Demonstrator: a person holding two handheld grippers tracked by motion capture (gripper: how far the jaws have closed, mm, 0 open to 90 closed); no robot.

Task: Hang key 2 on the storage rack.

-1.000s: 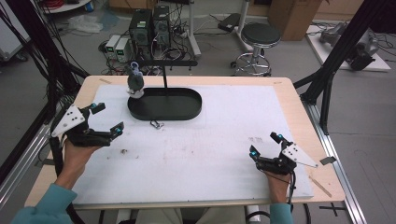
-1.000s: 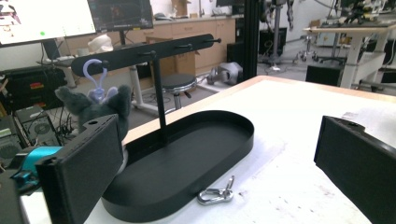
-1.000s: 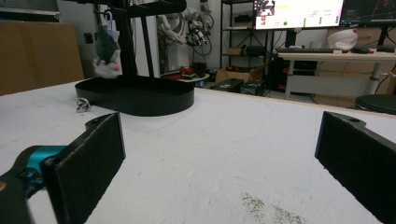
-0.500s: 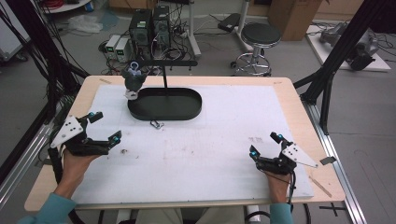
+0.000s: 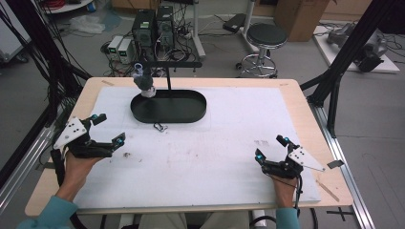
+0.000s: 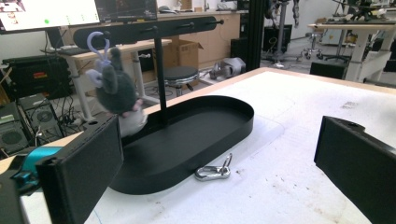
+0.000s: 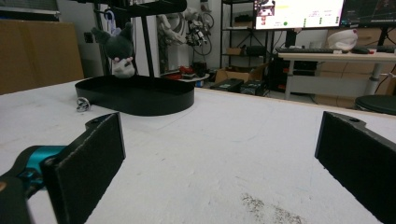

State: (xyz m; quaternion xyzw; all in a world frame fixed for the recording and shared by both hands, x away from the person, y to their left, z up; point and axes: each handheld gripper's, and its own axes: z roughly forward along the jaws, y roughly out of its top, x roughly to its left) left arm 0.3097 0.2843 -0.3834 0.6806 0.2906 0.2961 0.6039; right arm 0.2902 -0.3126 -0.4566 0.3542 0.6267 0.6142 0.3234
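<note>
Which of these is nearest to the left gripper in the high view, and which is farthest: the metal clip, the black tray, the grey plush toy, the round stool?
From the left gripper:
1. Metal clip, on the white mat just in front of the tray.
2. Black tray, toward the table's far side.
3. Grey plush toy, hanging above the tray's left end.
4. Round stool, on the floor beyond the table.
</note>
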